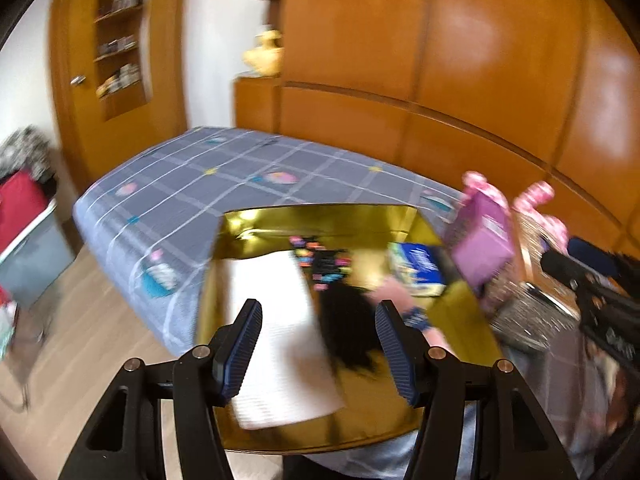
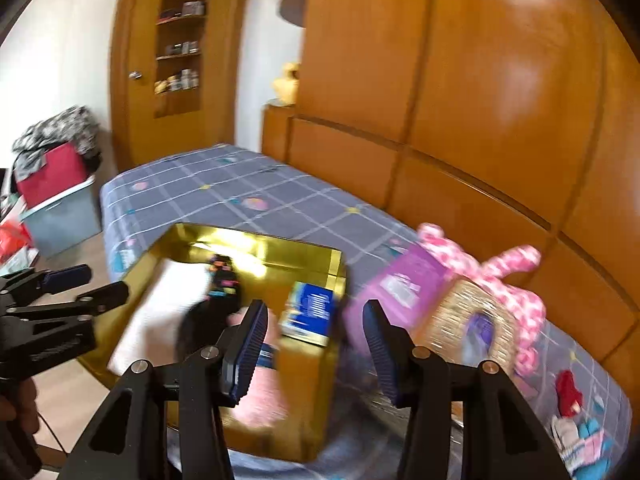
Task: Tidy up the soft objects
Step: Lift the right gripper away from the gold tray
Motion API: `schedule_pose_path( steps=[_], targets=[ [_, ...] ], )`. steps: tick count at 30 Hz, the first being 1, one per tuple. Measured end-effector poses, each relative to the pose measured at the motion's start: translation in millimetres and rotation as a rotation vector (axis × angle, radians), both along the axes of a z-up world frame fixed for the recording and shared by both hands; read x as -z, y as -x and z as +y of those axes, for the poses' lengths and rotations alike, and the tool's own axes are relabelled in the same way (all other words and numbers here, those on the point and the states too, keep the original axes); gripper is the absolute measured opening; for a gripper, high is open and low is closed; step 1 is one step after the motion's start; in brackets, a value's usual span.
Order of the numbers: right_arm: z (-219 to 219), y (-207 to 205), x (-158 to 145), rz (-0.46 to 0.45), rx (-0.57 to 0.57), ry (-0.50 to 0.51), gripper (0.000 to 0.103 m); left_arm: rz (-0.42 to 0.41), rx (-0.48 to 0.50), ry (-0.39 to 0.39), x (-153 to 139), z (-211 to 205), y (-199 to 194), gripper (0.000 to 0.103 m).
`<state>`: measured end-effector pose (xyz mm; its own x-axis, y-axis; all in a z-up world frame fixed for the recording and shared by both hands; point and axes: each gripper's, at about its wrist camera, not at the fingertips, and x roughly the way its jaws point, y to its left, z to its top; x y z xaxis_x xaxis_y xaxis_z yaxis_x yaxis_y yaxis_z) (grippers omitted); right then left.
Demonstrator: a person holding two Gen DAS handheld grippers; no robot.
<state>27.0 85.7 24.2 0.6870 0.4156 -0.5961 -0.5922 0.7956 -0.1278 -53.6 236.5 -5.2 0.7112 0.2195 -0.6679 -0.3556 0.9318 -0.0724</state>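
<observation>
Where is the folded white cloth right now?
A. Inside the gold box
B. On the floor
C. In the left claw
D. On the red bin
A: the white cloth lies flat in the gold box on the bed, beside a black item, and no claw holds it.

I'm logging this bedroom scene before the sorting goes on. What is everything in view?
gold box: 1, shiny gold, open, on the bed's near end
white folded cloth: 1, white, in the box, left side
black item with coloured spots: 1, in the box, blurred
blue packet: 1, blue and white, in the box, right side
purple box: 1, purple, right of the gold box
pink-and-white plush: 1, behind the purple box
bed: 1, grey checked sheet
wooden wardrobe: 1, brown, behind the bed
red box: 1, on a grey bin, far left
left gripper: open, above the box
right gripper: open, empty
</observation>
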Motion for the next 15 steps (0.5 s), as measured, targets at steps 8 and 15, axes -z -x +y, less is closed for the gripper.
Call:
schedule_pose_path(
  steps=[8,15],
  targets=[
    [-97.0,-29.4,8.3,0.037,0.202,-0.012,0.05,0.016,0.265,-0.051,-5.3,-80.8,-19.1,0.06],
    [-205.0,-53.5,21.8,0.108,0.435,-0.035,0.05,0.033,0.457,-0.079,-3.2,-145.1,-29.2,0.06]
  ],
)
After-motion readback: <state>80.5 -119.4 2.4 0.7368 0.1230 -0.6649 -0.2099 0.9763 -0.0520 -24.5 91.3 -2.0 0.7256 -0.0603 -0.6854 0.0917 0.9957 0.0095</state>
